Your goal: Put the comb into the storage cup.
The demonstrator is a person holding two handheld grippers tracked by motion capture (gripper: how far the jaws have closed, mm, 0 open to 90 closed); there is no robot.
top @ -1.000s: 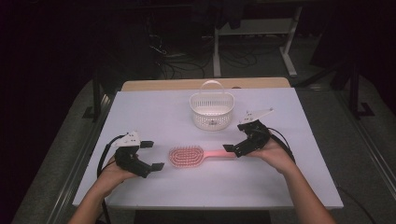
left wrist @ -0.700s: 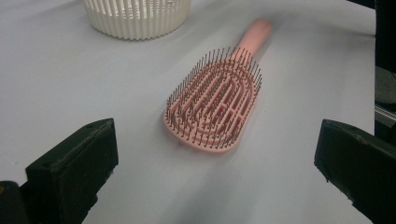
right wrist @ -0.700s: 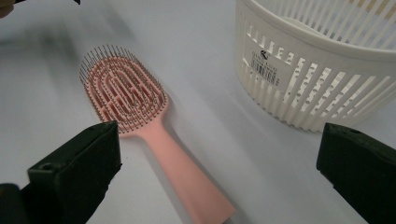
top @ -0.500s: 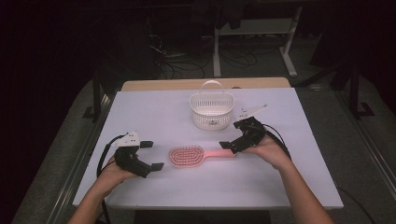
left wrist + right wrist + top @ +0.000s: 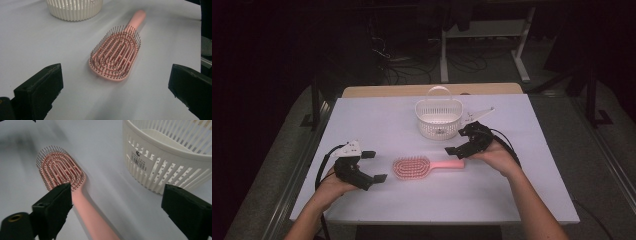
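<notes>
Your pink hairbrush [image 5: 424,166] lies bristles up near the middle of the white desk [image 5: 377,120], handle pointing toward your right hand-held gripper [image 5: 460,146], which hovers over the handle's end with jaws spread wide and nothing held. To grip it well, I'd judge you should centre the handle between both jaws before closing; in the right gripper view it sits closer to one jaw. Your left hand-held gripper [image 5: 372,166] waits open beside the brush head. The slotted white basket [image 5: 438,119] stands just beyond
</notes>
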